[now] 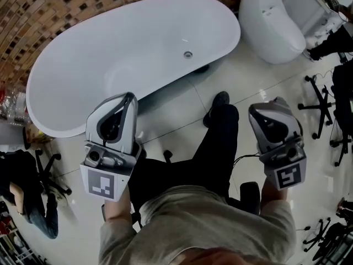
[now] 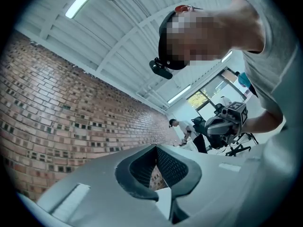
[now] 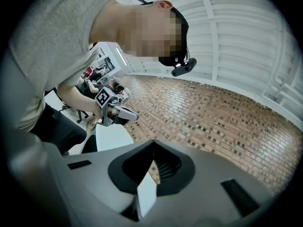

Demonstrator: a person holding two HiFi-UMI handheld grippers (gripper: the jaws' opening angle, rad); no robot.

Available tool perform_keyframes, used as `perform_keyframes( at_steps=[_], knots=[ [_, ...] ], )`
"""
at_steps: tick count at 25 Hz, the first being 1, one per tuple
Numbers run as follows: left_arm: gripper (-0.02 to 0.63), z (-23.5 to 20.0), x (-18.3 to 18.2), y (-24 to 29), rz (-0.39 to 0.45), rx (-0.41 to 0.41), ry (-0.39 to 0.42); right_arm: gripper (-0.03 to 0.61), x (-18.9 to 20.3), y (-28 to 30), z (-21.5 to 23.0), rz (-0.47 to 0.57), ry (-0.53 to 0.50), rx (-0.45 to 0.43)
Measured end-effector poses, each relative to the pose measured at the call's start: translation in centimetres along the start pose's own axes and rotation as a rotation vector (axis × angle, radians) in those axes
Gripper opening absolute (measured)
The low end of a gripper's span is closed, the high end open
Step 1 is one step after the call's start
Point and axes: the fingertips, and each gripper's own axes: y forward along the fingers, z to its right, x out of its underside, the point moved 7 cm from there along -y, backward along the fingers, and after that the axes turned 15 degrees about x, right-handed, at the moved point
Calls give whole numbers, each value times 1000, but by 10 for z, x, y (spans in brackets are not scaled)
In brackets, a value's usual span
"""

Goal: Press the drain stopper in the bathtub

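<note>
Head view: the white oval freestanding bathtub (image 1: 110,54) lies across the far side of the glossy pale tiled floor (image 1: 182,106), before a curved brown brick wall (image 1: 49,10). The small round metal drain stopper (image 1: 188,54) sits in the tub floor towards its right end, uncovered. Both grippers are held on the near side, well apart from the stopper. The grey left gripper (image 1: 128,99) overlaps the tub's near rim in this view; whether it touches, I cannot tell. The grey right gripper (image 1: 274,105) is over the floor to the right. A white rounded toilet (image 1: 270,26) stands far right, just beside the tub's end.

Left gripper view: the left gripper (image 2: 155,147) points upwards at brick wall and ceiling. Its jaws are pressed together at the tips, nothing between them. This view shows neither tub nor stopper, but it does show the right gripper (image 2: 226,122).

Right gripper view: the right gripper (image 3: 154,144) has its jaws likewise pressed together and empty. The left gripper (image 3: 113,110) and a part of the tub (image 3: 110,138) show beyond.
</note>
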Motion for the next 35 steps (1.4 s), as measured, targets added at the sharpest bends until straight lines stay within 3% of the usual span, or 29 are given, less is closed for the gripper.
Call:
perform_keyframes(
  at_steps=[10,15,23,28,35],
  knots=[
    [2,0,9,32,-57,-232,41,0,65,35,56,93,14,-176],
    [2,3,14,59,-66,-302,59,0,93,43,85,130,13,-225],
    [2,2,34,118,-82,-285,42,0,145,45,118,81,29,-275],
    [2,6,44,119,-118,-265,18,0,163,38,105,31,65,-282],
    [2,-14,56,132,-144,-254,46,0,171,45,111,135,137,-230]
  ],
)
